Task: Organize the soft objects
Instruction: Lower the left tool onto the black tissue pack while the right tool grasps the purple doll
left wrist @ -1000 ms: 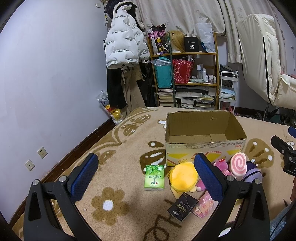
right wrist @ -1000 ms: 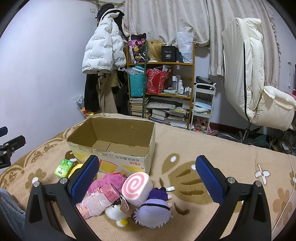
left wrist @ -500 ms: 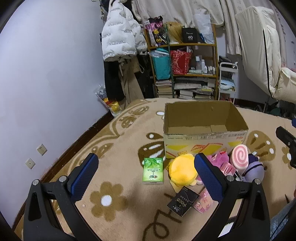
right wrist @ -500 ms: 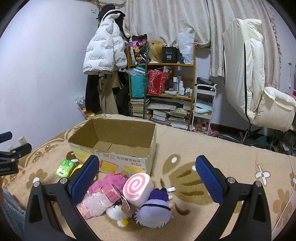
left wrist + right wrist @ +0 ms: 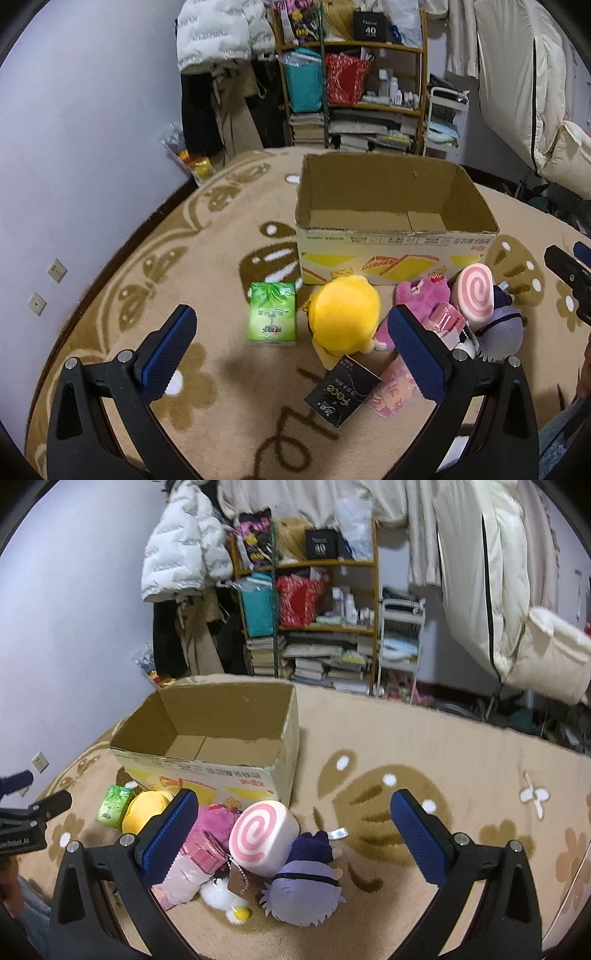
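**Both grippers lower toward the toy pile**

Since a second ago both cameras have dipped, and the toys fill more of each frame. Left gripper [image 5: 291, 350], fingers spread and empty, hovers over the green tissue pack [image 5: 272, 317] and yellow plush [image 5: 343, 319] at lower centre. Right gripper [image 5: 293, 834], likewise released, straddles the pink swirl plush [image 5: 260, 836] and purple-haired doll [image 5: 304, 890]. Behind them the open cardboard box [image 5: 399, 254] stands on the rug [image 5: 424, 738], with bare carpet at its right edge.

My blue-padded left gripper [image 5: 291, 345] is over a yellow plush [image 5: 345, 317], green tissue pack [image 5: 272, 316], pink-and-white swirl plush [image 5: 475, 295] and tan flower-patterned carpet [image 5: 207, 266].
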`<state>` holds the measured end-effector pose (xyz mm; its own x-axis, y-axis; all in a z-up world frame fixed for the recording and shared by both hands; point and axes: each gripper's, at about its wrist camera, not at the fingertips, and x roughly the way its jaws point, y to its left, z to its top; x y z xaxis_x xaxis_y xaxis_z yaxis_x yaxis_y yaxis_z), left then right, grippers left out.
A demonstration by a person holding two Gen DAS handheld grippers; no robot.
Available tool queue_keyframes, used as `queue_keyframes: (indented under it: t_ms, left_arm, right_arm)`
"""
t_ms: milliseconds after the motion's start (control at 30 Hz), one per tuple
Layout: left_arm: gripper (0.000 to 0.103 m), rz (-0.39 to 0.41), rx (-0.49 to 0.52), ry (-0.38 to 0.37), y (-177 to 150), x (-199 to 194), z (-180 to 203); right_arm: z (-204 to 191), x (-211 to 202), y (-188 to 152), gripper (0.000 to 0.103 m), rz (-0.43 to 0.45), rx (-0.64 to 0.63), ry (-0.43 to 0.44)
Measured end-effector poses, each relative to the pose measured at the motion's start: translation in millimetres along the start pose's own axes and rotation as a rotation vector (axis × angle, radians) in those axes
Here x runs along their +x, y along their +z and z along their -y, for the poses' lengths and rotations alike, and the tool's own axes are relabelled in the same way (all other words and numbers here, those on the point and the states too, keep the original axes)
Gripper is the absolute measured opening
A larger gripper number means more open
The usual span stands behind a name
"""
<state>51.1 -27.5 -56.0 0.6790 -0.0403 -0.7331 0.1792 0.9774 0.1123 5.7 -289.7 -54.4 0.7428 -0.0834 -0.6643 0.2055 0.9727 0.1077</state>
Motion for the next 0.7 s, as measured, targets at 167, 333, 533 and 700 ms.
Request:
queue_keyframes:
  t_ms: [167,333,533,700]
  left_arm:
    - [0.102,-0.077,0.011,-0.021,-2.4,20.1,5.7]
    - [0.102,-0.156,0.028,-0.039,-8.3,37.3,11.4]
    - [0.102,-0.239,0.037,-0.076,-16.6,55.2,19.1]
    - [0.102,-0.292,0.076,-0.088,-24.6,66.4,28.4]
  right_arm:
    - [11.1,25.2,-4.3,0.103,-0.103,0.047,-0.013]
    - [19.3,45.4,-10.3,0.103,-0.195,0.084,-0.014]
    - [29.1,64.3,-20.6,0.103,-0.289,0.133,-0.017]
    - [39.8,76.4,-29.0,0.103,-0.343,0.191,-0.020]
